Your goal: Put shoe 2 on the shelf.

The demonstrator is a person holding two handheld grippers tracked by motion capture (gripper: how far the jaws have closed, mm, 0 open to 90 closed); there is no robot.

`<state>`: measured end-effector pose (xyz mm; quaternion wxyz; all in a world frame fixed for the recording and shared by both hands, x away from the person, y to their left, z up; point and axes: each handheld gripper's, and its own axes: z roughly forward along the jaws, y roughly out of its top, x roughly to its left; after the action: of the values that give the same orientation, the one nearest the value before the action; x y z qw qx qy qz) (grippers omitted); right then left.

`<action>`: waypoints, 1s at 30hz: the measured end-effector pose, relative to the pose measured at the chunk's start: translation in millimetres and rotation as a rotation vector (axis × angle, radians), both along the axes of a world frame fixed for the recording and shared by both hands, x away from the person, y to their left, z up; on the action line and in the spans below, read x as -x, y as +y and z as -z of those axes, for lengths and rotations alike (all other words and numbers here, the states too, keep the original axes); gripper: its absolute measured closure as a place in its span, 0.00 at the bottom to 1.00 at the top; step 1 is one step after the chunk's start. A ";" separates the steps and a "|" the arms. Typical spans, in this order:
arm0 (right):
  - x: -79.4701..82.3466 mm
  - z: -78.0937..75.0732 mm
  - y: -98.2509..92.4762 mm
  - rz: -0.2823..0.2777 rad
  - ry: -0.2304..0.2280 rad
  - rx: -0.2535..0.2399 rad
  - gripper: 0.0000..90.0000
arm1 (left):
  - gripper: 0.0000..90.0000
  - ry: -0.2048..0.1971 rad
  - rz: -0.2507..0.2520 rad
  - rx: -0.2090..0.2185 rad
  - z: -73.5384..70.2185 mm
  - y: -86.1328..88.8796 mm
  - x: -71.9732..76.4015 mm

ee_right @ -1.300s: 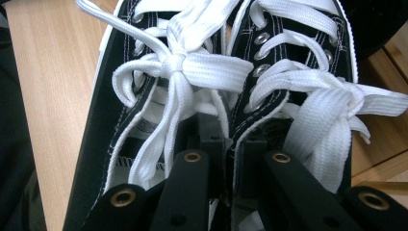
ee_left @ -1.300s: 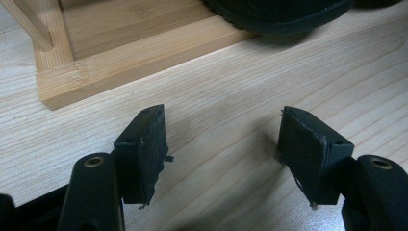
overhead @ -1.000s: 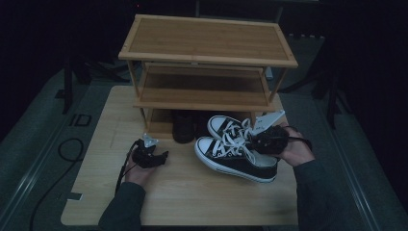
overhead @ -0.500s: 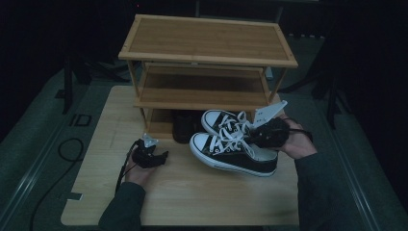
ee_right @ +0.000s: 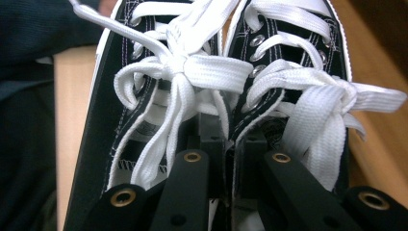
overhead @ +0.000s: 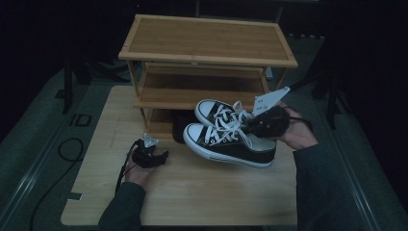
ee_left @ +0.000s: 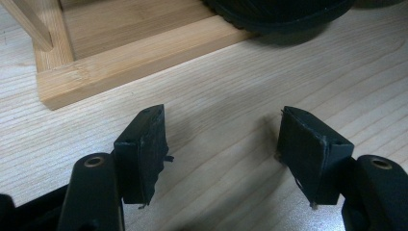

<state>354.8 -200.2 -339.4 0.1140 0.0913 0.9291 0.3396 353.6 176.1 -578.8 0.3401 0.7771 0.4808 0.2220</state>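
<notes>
A: Right gripper (overhead: 262, 126) pinches the inner collars of both black sneakers (overhead: 226, 139), held clear above the table (overhead: 192, 192), near the rack's (overhead: 207, 53) right front. Left gripper (overhead: 150, 158) rests spread, empty, on the table.

B: Risk: one collar slips out, dropping that shoe; dangling laces (ee_right: 192, 67) might snag the middle shelf (overhead: 192, 96).

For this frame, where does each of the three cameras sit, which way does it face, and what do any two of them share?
High view: above the person's side, looking forward and down on the table, the shoe rack, both forearms, left gripper, right gripper clamping the sneakers.
Left gripper view: on the left gripper, low over the table, facing the rack's base; open jaws show.
Right gripper view: on the right gripper, looking along shut jaws into the sneakers' laces.
Shared: the sneakers, in the high and right gripper views.
</notes>
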 end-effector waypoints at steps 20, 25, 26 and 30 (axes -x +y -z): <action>-58.2 -6.7 43.2 0.366 -0.045 -0.042 0.95 | 0.39 0.002 0.002 -0.002 -0.2 0.3 0.0; -64.8 -4.6 54.0 0.453 -0.051 -0.058 0.95 | 0.39 0.002 0.002 -0.002 -0.2 0.3 0.0; -65.5 -4.3 56.6 0.473 -0.053 -0.062 0.95 | 0.39 0.002 0.002 -0.003 -0.2 0.3 0.0; -68.2 -3.0 60.3 0.520 -0.046 -0.081 0.95 | 0.39 0.002 0.002 -0.003 -0.2 0.2 0.1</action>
<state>422.9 -139.9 -336.3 0.2148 0.3235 0.8574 0.3378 353.5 176.3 -578.7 0.3389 0.7782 0.4801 0.2217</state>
